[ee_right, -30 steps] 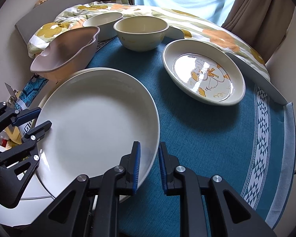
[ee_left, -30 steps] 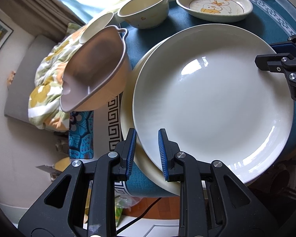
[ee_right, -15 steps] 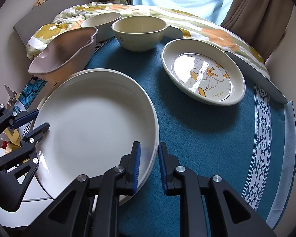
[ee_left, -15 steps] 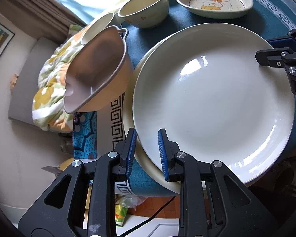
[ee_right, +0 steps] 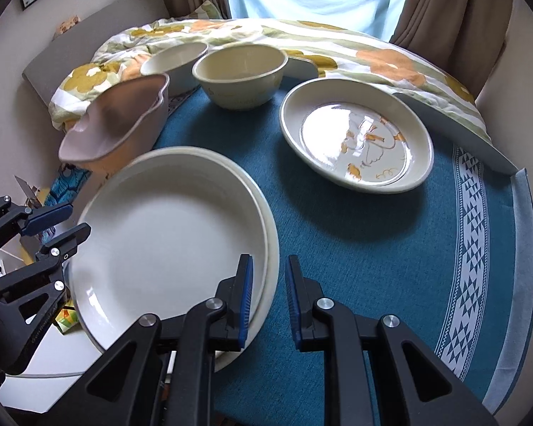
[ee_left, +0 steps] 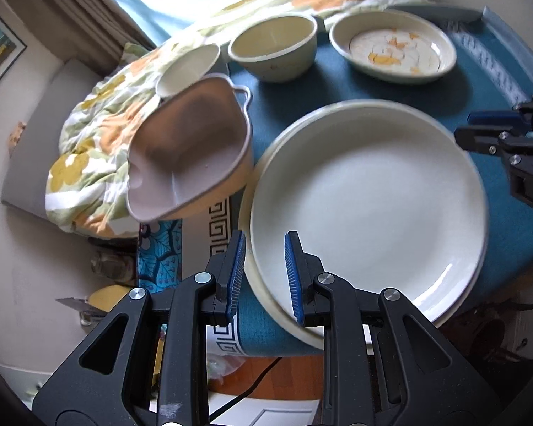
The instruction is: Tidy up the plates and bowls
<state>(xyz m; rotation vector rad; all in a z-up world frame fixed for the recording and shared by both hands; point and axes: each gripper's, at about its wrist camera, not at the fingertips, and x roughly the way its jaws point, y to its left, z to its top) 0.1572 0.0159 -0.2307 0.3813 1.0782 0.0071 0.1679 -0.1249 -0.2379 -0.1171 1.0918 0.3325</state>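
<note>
The white plate (ee_left: pixel 369 209), glazed, rigid and judged slippery and breakable, is clamped at opposite rims by the left tongs (ee_left: pixel 264 275) and right tongs (ee_right: pixel 269 296).

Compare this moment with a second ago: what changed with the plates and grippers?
The top plate, clamped at opposite rims by the left hand-held gripper and the right hand-held gripper, has started to lift on the left gripper's side. The lower plate now shows as a crescent beside it. Both grips are unchanged. The bowls, duck plate and cloth stayed put.
</note>
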